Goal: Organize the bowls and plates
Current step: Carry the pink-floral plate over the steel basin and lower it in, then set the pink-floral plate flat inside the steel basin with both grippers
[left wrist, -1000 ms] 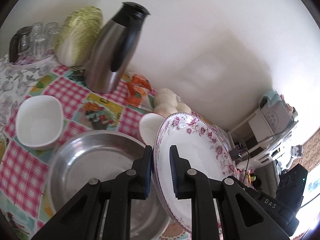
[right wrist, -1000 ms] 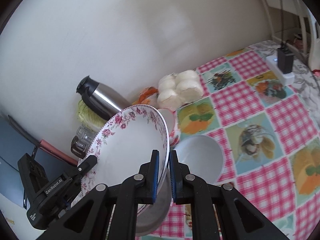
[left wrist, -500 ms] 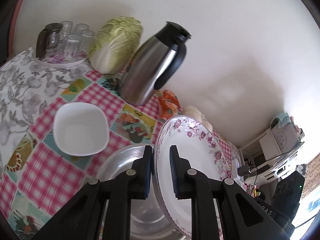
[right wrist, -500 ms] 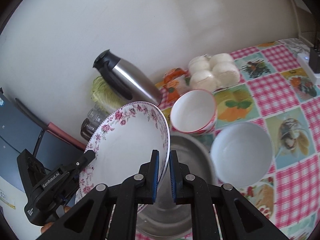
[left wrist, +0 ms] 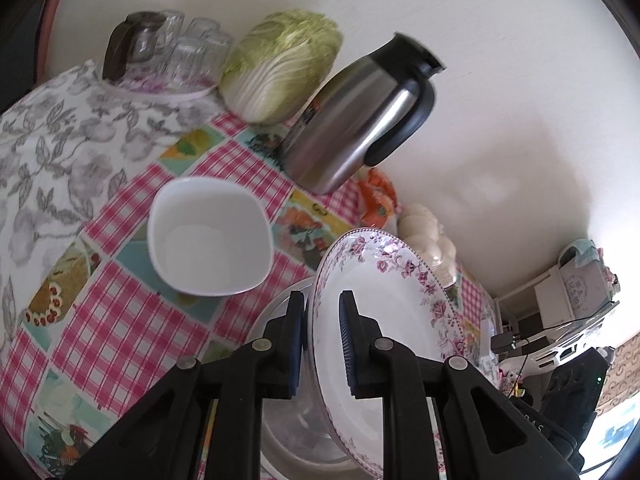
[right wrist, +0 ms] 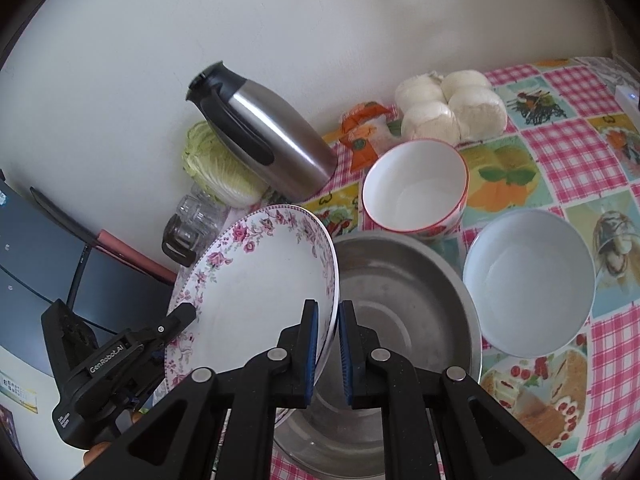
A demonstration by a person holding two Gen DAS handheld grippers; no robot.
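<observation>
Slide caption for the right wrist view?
Both tongs grip the floral plate by opposite rims, tilted over the steel basin.

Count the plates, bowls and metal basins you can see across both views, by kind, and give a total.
Plates: 1, the floral plate
Bowls: 3, the square white bowl, the red-rimmed bowl and the round white bowl
Metal basins: 1, the steel basin
Total: 5
</observation>
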